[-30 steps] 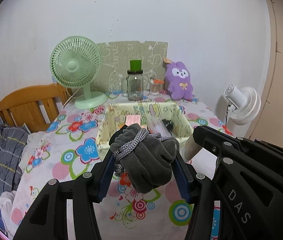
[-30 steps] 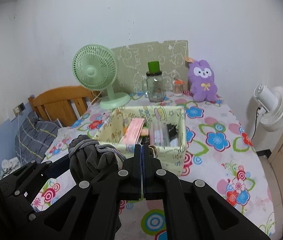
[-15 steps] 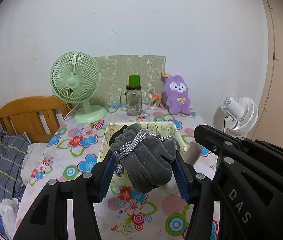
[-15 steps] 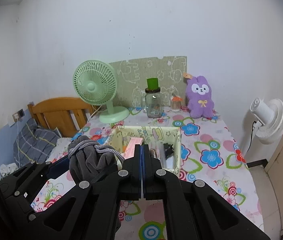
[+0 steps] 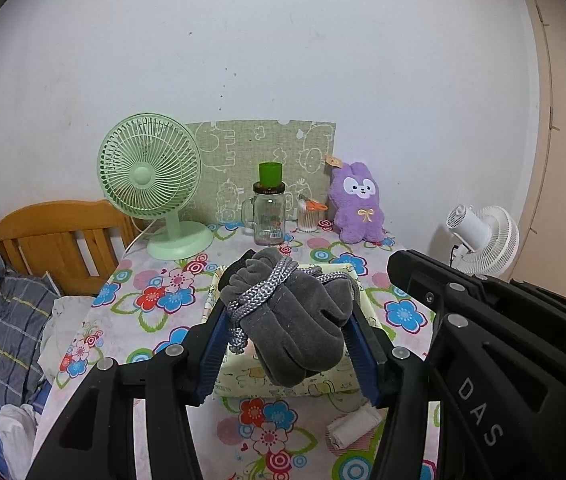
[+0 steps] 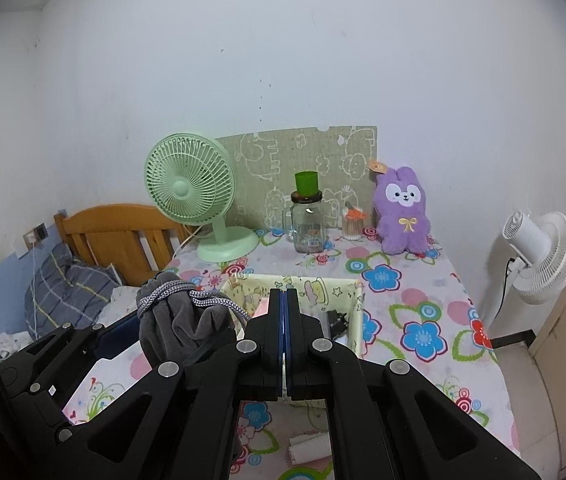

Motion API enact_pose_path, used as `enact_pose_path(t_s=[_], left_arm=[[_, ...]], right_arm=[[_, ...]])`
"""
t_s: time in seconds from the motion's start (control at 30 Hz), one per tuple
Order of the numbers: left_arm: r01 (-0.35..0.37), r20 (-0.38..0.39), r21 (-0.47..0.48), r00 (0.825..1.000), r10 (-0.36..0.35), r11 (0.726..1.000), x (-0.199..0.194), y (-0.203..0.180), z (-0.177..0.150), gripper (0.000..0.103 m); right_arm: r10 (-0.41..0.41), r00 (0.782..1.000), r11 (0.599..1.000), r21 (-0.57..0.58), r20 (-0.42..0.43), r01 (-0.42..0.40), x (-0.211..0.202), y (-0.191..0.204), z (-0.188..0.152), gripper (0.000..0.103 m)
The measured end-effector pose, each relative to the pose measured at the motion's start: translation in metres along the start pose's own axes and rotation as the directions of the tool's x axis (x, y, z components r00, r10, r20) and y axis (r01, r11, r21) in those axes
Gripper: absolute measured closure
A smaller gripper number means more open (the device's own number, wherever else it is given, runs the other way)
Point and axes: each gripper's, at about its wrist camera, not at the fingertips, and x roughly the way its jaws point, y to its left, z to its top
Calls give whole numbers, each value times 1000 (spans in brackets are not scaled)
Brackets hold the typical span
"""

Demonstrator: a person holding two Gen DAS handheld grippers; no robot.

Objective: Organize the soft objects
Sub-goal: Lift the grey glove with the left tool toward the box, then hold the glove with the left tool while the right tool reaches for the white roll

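My left gripper (image 5: 289, 320) is shut on a grey velvet drawstring pouch (image 5: 295, 320) bound with a grey cord, held in the air in front of a pale yellow fabric storage box (image 5: 283, 384). The pouch also shows in the right wrist view (image 6: 181, 320), left of my right gripper (image 6: 285, 312), which is shut and empty above the box (image 6: 307, 286). A small white cloth roll (image 5: 353, 426) lies on the table in front of the box, also seen in the right wrist view (image 6: 309, 448). A purple plush rabbit (image 5: 357, 204) sits at the back.
The floral table (image 6: 423, 304) carries a green desk fan (image 5: 151, 184), a glass jar with a green cup on top (image 5: 269, 212), a small jar (image 5: 309, 216) and a patterned board (image 5: 259, 160). A wooden bed headboard (image 5: 55, 236) stands left, a white fan (image 6: 539, 256) right.
Both grippers have pulled back and risen away from the box, so it looks farther and lower. The white roll has come into view. The pouch stays gripped.
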Motion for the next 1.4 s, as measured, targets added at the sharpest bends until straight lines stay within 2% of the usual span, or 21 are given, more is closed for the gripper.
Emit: enact_pose_path(t_s=[0.27,0.7,1.03,1.4], left_arm=[[13,-37,-8,999,-13,1000,14,1,-9,46],[28,-111,-12,993,-30,1000,29,-2,-41,46],[33,-175,-2,984,-33,999,47,-5,-72,46],[42,-256,0,966,-41,999,69,-4,-102,46]], right_arm=[[3,999,1000,10,-47,-3,15,-3,-8,100],[-16,991,1000,6,-130,17,28,-5,-43,100],[-11,976,1000,23,-217,16,47,-13,-75,99],[-27,955,999,31,-296,38,67,-17,-108,99]])
